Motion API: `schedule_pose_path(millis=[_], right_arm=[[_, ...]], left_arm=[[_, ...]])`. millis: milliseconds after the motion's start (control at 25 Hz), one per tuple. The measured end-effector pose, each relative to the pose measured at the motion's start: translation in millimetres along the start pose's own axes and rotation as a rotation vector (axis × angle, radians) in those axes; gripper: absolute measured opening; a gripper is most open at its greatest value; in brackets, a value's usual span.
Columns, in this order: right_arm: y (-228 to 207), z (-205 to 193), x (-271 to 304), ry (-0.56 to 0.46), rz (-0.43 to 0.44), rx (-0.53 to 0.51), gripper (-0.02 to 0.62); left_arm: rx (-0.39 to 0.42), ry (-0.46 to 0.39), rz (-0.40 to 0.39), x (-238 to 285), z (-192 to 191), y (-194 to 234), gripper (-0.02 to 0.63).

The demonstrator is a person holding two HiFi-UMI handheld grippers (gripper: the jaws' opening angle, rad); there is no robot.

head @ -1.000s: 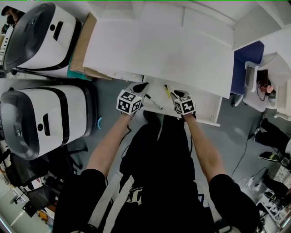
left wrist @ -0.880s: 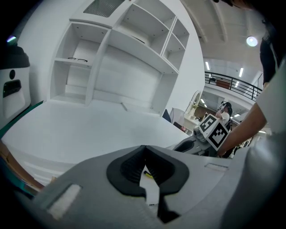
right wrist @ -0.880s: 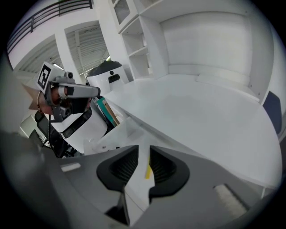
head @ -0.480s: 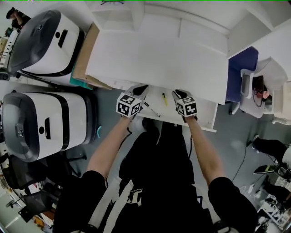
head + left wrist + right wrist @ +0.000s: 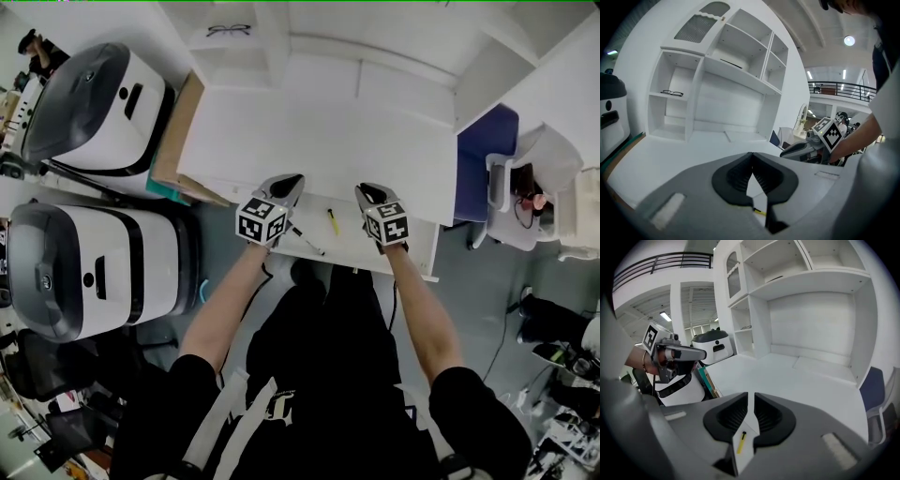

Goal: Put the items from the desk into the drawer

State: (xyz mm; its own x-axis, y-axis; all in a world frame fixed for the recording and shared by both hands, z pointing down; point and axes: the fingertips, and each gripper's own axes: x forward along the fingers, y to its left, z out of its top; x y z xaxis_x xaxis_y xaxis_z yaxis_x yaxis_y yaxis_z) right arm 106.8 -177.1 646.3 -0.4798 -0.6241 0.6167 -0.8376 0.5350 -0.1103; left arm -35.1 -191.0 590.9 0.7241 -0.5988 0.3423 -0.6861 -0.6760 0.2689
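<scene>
The yellow pen [image 5: 332,221] and black pen [image 5: 307,241] lie in the open drawer [image 5: 375,242] under the worktop's [image 5: 328,131] front edge. Your left gripper [image 5: 296,178] has its fingers together, and the right gripper [image 5: 362,190] has just been narrowing its fingers, with nothing between them. Push the drawer front squarely.

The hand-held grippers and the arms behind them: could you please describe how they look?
Both the left hand-held gripper and the right hand-held gripper are grey, with black ribbed pads and a white cube of black square markers. The person wears a black short-sleeved top. The right one's jaws have just been closing, with nothing between them.
</scene>
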Motion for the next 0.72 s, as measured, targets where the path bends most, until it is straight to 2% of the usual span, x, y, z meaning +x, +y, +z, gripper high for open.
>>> schedule_pose_path(millis=[400, 720], right_arm=[[-14.7, 62.5, -31.9, -0.137, -0.032, -0.021, 0.023], [-22.8, 89.4, -47.8, -0.2, -0.062, -0.016, 0.005]], left_arm=[[0.04, -0.082, -0.008, 3.7, 53.8, -9.6, 0.0], [0.084, -0.129, -0.028, 5.3, 87.6, -18.4, 0.0]])
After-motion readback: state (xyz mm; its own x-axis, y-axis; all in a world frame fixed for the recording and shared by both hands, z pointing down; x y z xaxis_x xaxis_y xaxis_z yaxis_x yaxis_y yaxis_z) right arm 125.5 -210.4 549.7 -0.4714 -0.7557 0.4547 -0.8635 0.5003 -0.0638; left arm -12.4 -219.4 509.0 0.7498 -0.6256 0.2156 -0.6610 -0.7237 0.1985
